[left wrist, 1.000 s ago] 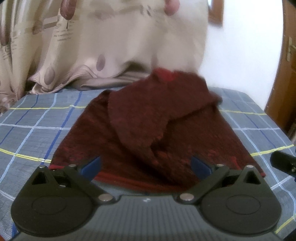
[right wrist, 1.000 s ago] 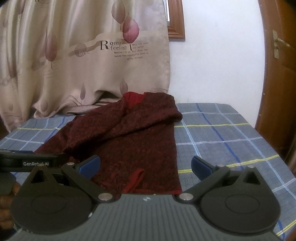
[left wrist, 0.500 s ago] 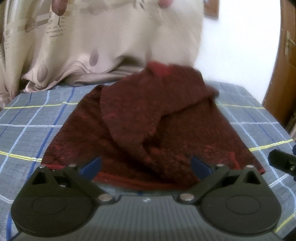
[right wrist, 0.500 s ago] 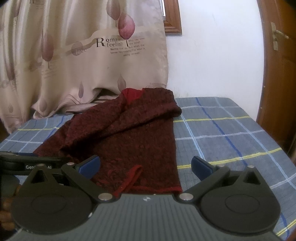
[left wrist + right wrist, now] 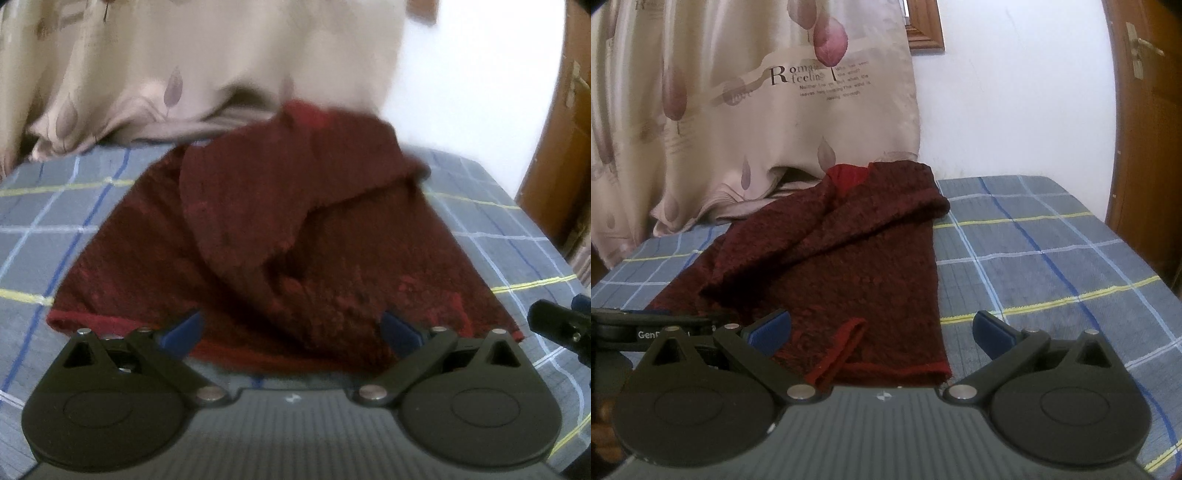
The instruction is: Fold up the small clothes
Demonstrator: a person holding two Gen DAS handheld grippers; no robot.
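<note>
A dark red knitted garment (image 5: 280, 236) lies on the blue checked bed (image 5: 55, 229), its sleeves folded over the body and its red hem nearest me. In the right wrist view the garment (image 5: 857, 258) has a red loop at its near hem. My left gripper (image 5: 291, 328) is open and empty just above the near hem. My right gripper (image 5: 881, 328) is open and empty over the garment's near right corner. The left gripper's body shows at the left edge of the right wrist view (image 5: 646, 332); the right gripper's tip shows at the right edge of the left wrist view (image 5: 561, 325).
A beige curtain (image 5: 757, 110) with leaf prints hangs behind the bed and rests on its far edge. A white wall (image 5: 1015, 92) and a wooden door (image 5: 1148, 129) stand at the right. Bare checked sheet (image 5: 1052, 258) lies right of the garment.
Both grippers have moved a little forward and lower toward the garment's near hem. The garment has not shifted. Both stay open.
</note>
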